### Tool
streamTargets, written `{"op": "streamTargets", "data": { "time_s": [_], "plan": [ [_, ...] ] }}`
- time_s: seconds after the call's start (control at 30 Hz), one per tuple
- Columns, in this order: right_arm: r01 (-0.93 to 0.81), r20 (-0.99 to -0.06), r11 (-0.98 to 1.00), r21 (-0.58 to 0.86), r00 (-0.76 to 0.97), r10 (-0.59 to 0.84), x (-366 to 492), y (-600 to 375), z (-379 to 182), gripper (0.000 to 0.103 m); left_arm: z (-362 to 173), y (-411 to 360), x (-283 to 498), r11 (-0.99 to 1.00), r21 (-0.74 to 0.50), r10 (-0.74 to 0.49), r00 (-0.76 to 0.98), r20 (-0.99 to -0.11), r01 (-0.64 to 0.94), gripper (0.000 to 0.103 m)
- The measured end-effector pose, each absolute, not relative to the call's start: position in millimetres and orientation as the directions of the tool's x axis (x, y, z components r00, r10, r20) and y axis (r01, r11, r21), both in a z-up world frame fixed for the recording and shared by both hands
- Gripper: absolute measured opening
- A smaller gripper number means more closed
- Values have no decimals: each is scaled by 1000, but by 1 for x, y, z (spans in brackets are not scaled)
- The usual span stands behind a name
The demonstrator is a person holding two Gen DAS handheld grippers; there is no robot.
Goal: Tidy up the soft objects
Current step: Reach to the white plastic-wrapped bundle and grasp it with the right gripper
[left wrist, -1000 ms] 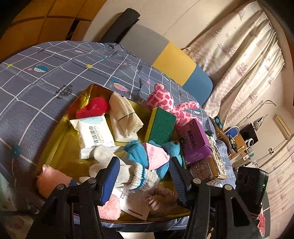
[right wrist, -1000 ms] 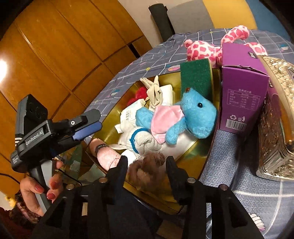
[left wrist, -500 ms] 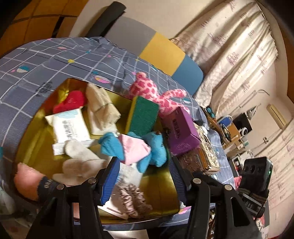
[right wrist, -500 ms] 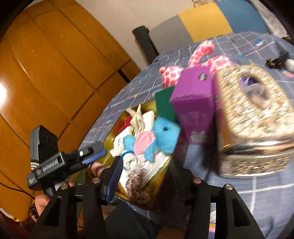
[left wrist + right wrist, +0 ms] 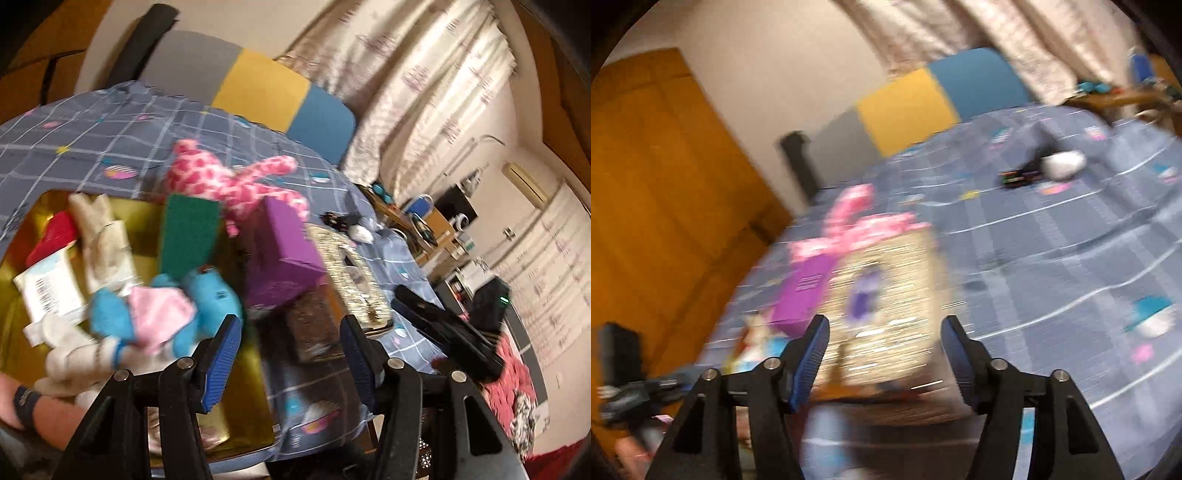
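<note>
Left wrist: left gripper spread, empty, blue plush in gold tray near-left, pink plush far of it; right wrist: right gripper spread, just been opening, nothing between, blurred glitter box ahead.

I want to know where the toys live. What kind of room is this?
Most likely a bedroom at home. The bed wears a blue checked sheet, a padded headboard stands behind it, and long patterned curtains hang by the wall.
</note>
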State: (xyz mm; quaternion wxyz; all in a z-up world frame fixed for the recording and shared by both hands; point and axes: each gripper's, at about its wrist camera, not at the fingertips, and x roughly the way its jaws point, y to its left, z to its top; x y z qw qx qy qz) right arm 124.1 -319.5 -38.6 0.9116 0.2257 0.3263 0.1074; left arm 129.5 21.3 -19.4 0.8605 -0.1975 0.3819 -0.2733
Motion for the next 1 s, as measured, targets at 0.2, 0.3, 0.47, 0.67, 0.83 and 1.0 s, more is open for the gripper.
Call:
{"op": "streamTargets", "data": {
  "time_s": [0.2, 0.3, 0.47, 0.67, 0.83, 1.0],
  "plan": [
    [97, -575, 872, 481, 785, 230, 153, -399, -59, 66, -7, -21, 138, 741, -542, -669, 512, -540, 397, 56],
    [179, -634, 900, 397, 763, 128, 179, -436, -75, 68, -3, -40, 146, 736, -532, -677, 492, -548, 419, 56],
    [255, -706, 923, 287, 708, 24, 242, -491, -95, 70, 8, -63, 161, 730, -528, -683, 477, -553, 433, 56],
    [292, -717, 935, 203, 695, -61, 327, -522, -93, 77, 20, -82, 184, 738, -514, -675, 474, -566, 437, 57],
    [280, -722, 951, 132, 684, -102, 389, -523, -97, 85, 30, -96, 206, 741, -502, -671, 477, -568, 445, 57],
    [255, -768, 967, 23, 623, -146, 429, -515, -119, 66, 34, -107, 224, 748, -489, -664, 477, -576, 450, 57]
  ]
}}
